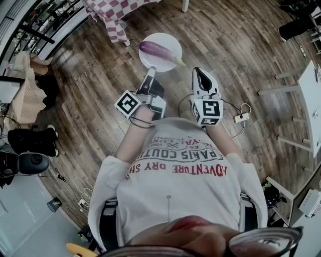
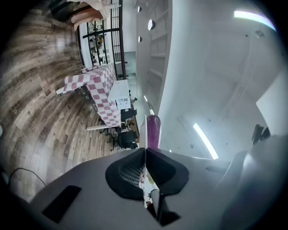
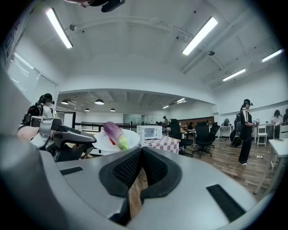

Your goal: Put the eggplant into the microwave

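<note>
A purple eggplant (image 1: pixel 159 50) with a green stem lies on a white plate (image 1: pixel 168 37) held out above the wooden floor. My left gripper (image 1: pixel 150 73) is shut on the plate's near rim. In the left gripper view the plate (image 2: pixel 145 130) shows edge-on between the jaws, with the eggplant (image 2: pixel 153 130) just beyond. My right gripper (image 1: pixel 199 72) is shut and empty, to the right of the plate. In the right gripper view a white microwave (image 3: pixel 149 132) stands far ahead on a checkered table (image 3: pixel 167 143), and the eggplant (image 3: pixel 113 132) and plate (image 3: pixel 131 137) hang at the left.
A checkered table (image 1: pixel 113 12) is ahead at the upper left. A white desk (image 1: pixel 313 100) stands at the right, with a power strip (image 1: pixel 241 118) on the floor nearby. Office chairs (image 3: pixel 202 134) and a standing person (image 3: pixel 245 130) are off to the right.
</note>
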Available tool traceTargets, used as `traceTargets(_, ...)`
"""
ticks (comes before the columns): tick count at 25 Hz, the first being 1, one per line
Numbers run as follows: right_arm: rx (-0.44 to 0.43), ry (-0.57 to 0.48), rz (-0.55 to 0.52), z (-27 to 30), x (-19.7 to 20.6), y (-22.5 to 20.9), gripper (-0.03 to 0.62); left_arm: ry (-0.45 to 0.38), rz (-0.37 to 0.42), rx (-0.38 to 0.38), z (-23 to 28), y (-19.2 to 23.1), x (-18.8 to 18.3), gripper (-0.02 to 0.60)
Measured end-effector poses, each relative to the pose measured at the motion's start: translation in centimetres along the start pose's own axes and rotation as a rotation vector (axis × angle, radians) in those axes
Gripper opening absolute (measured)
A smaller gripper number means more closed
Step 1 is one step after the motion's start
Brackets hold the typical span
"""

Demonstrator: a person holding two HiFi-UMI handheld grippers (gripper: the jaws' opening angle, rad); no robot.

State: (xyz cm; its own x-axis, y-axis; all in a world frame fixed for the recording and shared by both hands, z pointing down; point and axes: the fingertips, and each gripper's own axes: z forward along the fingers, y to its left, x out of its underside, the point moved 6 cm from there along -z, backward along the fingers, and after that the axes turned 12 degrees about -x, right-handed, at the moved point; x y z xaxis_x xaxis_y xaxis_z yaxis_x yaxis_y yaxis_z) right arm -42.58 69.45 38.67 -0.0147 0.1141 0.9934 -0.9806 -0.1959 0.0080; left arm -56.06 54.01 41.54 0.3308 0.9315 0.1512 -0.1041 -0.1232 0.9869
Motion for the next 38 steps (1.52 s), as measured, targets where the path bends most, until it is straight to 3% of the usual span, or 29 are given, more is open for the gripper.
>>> traceTargets(14, -0.013, -0.02, 0.06, 0.6, 1.1, -0.8, 0.025, 0.008, -0.03, 0.008, 0.9, 0.6, 0.1, 0.029)
traceTargets(24, 0.025, 0.072, 0.138, 3.4, 3.8, -3.3, 0.025, 0.054, -0.074, -0.031, 4.0, 2.9, -0.1, 0.029)
traceTargets(31, 0.063, 0.082, 0.14, 11.1, 3.4, -6.9, 0.025, 0.101, -0.089, -0.036, 12.3, 4.2, -5.6, 0.029)
traceTargets(38, 0.137, 0.088, 0.134, 23.2, 1.4, -11.4, 0.025, 0.181, -0.076, -0.01, 23.4, 4.2, -14.3, 0.029)
